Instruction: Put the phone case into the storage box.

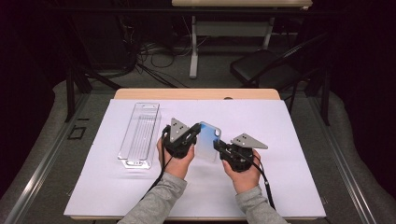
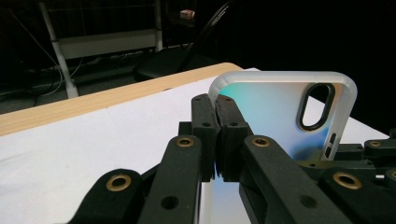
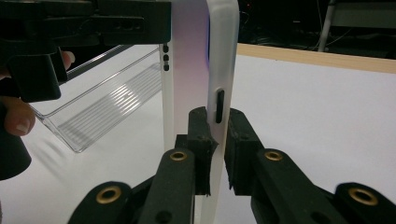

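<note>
A translucent phone case [image 1: 208,138] with a blue-tinted back and an oval camera hole is held above the white sheet between both grippers. My left gripper [image 1: 196,134] is shut on the case's left edge; in the left gripper view its jaws [image 2: 217,133] pinch the rim of the case [image 2: 275,109]. From the other side, my right gripper [image 1: 218,145] is shut on the right edge. In the right gripper view the jaws [image 3: 217,140] clamp the side wall of the case [image 3: 187,46] beside a button slot. The left gripper [image 3: 93,23] shows there at the top left.
A long clear plastic package tray [image 1: 140,135] lies on the white sheet [image 1: 280,186] left of the hands, also seen as the tray [image 3: 107,107] behind the case. The wooden table edge [image 1: 196,94] runs along the back. A black chair [image 1: 261,67] stands beyond it.
</note>
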Motion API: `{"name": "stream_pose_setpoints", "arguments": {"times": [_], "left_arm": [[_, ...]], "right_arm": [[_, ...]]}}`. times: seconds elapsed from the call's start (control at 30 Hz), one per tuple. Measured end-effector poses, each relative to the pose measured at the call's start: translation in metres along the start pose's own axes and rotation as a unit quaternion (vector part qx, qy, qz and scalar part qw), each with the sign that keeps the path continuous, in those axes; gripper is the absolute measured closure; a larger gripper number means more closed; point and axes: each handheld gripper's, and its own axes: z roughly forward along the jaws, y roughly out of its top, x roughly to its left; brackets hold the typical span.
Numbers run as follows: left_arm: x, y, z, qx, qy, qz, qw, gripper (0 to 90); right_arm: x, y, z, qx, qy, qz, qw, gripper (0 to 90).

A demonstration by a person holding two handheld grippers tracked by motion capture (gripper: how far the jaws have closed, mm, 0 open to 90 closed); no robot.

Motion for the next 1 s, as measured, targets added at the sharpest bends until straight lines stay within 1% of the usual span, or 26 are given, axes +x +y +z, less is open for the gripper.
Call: {"name": "stream_pose_setpoints", "arguments": {"times": [0.43,0.57,0.8,1.0], "left_arm": [[-0.0006,-0.0004,0.0010,0.001,0.003,0.001,1.0000,88.3],[-0.0011,-0.0006,0.0013,0.001,0.007,0.004,1.0000,88.3],[-0.0007,-0.0007,0.0021,0.003,0.010,0.004,0.9999,88.4],[-0.0005,-0.0015,0.0035,0.007,0.016,0.010,0.9998,88.5]], "right_arm": [[-0.0001,-0.0004,0.0003,-0.001,0.001,0.001,1.0000,81.8],[0.0004,-0.0007,0.0008,0.000,0.003,0.001,1.0000,81.6],[0.0020,-0.0009,0.0008,0.000,0.007,0.000,1.0000,81.1],[0.0029,-0.0005,0.0007,-0.006,0.009,-0.001,0.9999,80.1]]}}
